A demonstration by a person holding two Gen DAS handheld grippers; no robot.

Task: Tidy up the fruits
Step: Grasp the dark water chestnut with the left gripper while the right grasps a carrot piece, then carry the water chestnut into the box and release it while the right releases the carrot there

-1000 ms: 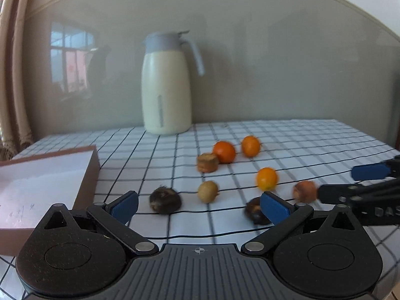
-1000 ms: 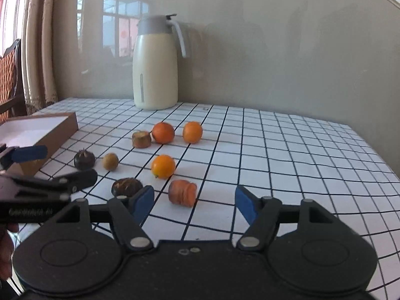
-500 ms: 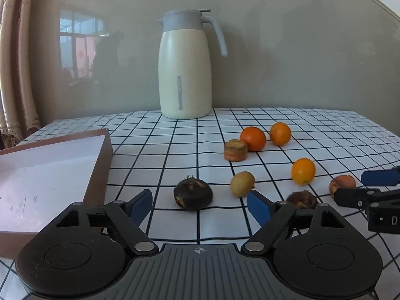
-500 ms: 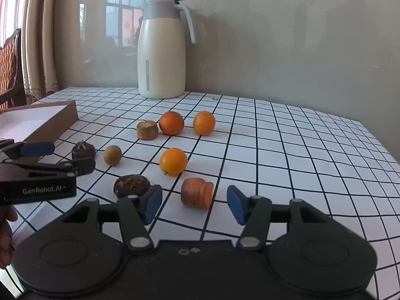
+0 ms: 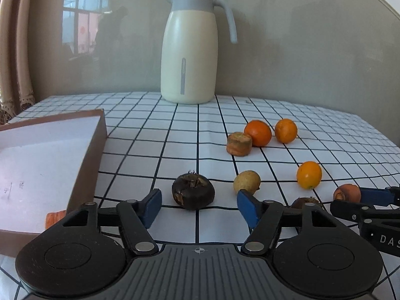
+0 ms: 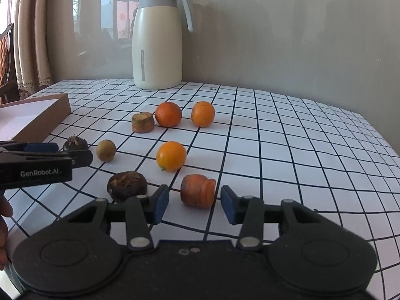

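A surface covered by a white cloth with a black grid [image 5: 200,135] is shown. At far left, a shallow brown cardboard box with a white inside [image 5: 50,155] is set. Next, the left hand-held gripper [image 5: 198,203] is seen with its blue-padded jaws partly open and closing; a dark brown, rough round fruit [image 5: 193,191] lies between them, untouched. Just to its right a small tan round fruit [image 5: 247,182] rests. Behind, a cream jug with a grey lid [image 5: 188,50] stands. Further right, three oranges are spread. The right hand-held gripper [image 6: 194,203] is narrowly open and closing around a stubby orange carrot piece [image 6: 198,191], not yet pressed.
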